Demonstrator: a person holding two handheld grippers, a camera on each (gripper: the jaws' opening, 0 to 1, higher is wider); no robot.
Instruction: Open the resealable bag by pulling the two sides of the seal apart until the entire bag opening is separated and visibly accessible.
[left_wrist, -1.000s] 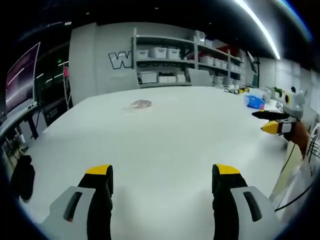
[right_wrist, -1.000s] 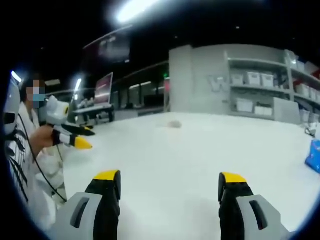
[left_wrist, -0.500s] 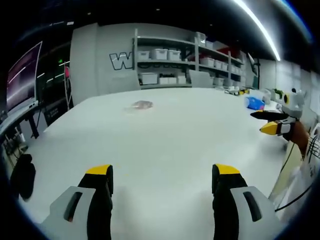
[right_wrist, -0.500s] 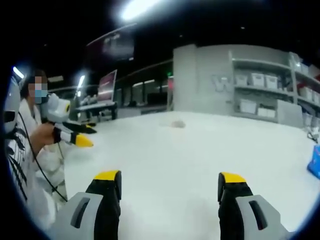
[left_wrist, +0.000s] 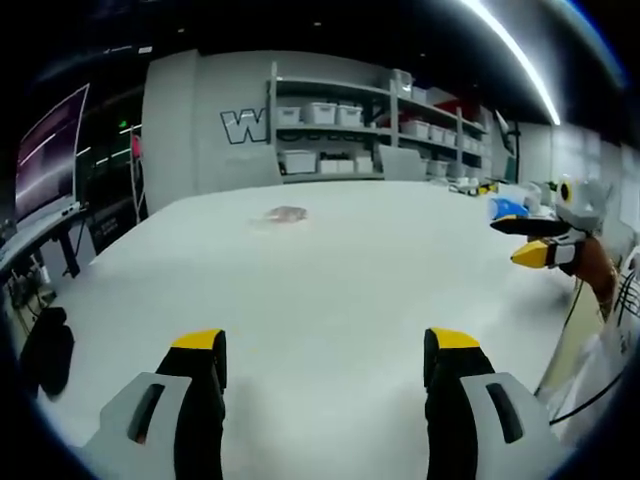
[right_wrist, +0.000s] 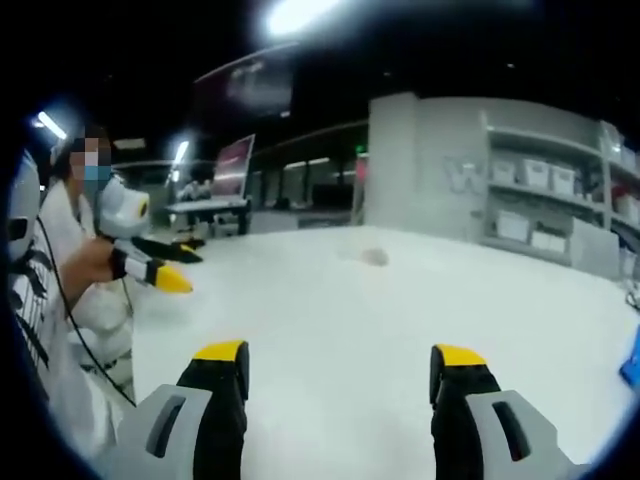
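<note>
The bag (left_wrist: 285, 213) lies flat and small, far off on the white table (left_wrist: 330, 280) — pinkish, blurred; both grippers (left_wrist: 325, 350) (right_wrist: 340, 362) gape wide, holding nothing.

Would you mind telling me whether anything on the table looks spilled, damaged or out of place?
Nothing stands out. The resealable bag lies flat and alone far out on the white table, too small to judge its seal. Both grippers are open and hold nothing.
</note>
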